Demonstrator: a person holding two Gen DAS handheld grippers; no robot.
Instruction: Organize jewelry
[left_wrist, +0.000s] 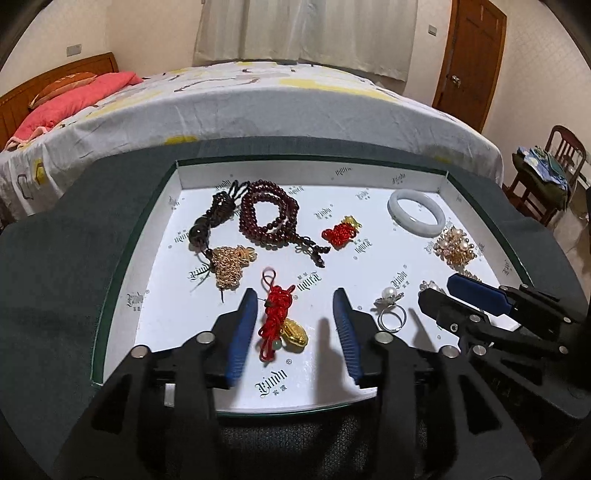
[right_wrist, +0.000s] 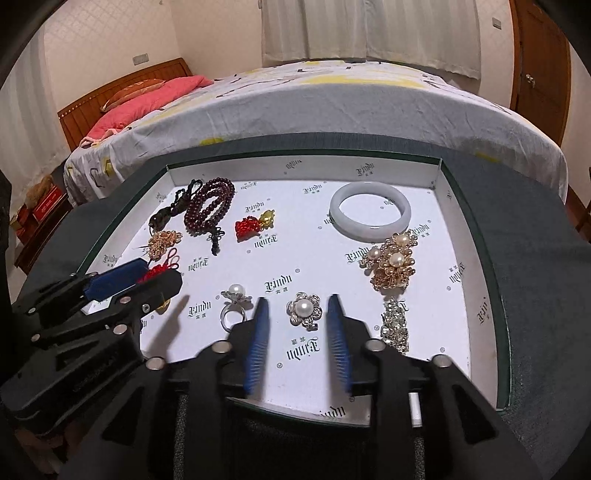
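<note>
1. Left gripper (left_wrist: 295, 325) hangs over the near edge of the white-lined tray (left_wrist: 424, 176), jaws spread and pinching nothing. The red knotted charm with a gold bead (left_wrist: 277, 321) lies flat on the tray floor between its blue pads (left_wrist: 242, 339), nearer the left one and touching neither.

2. That charm's long axis runs from its loop at about 12 o'clock to the tassel at 6 o'clock, in line with the fingers. I'd judge a straight closing would catch it across its narrow width.

3. At 1 to 2 o'clock from the left gripper, just past its right finger, sits the pearl ring (left_wrist: 390, 306). It lies between the two grippers, a little nearer the right one to my eye.

4. Right gripper (right_wrist: 300, 321) is also spread, holding nothing. The pearl flower brooch (right_wrist: 304, 308) lies between its fingertips (right_wrist: 261, 314) at 12 o'clock, clear of both. It is roundish, so no axis matters there.

5. Further right, at 1 o'clock from the right gripper, the gold pearl brooch (right_wrist: 390, 264) lies near the tray wall, and a crystal piece (right_wrist: 395, 325) lies just beside the right finger.

6. Each hand seems lined up on its own piece; the left hand is plainly the one for the charm.
</note>
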